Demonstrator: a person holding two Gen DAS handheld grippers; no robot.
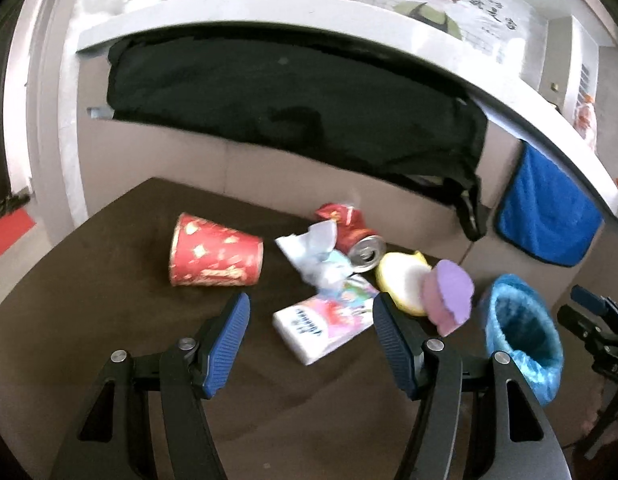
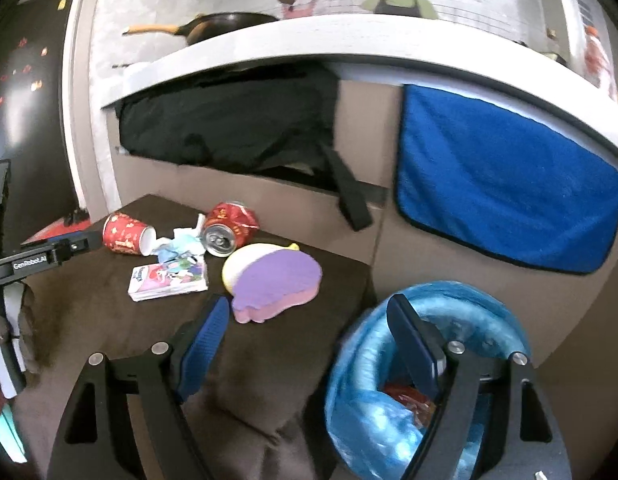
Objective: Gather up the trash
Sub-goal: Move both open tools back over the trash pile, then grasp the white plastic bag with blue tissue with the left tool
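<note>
On a dark brown surface [image 1: 109, 280] lie a red paper cup [image 1: 215, 251] on its side, a crumpled tissue [image 1: 315, 254], a crushed red can [image 1: 355, 236], a tissue pack [image 1: 325, 320], a yellow sponge [image 1: 403, 280] and a purple sponge [image 1: 449, 296]. My left gripper [image 1: 309, 344] is open and empty, hovering just short of the tissue pack. A bin with a blue liner [image 2: 429, 380] stands at the right, with something red inside [image 2: 409, 398]. My right gripper [image 2: 309, 348] is open and empty, over the bin's left rim. The cup [image 2: 123, 234], can [image 2: 229, 226] and pack [image 2: 169, 278] show in the right view.
A white counter [image 1: 269, 12] with a dark pan [image 2: 225, 24] runs behind. A black bag [image 1: 289, 112] sits under it. A blue towel [image 2: 505, 184] hangs at the right. The left gripper's body [image 2: 45, 258] shows at the left edge of the right view.
</note>
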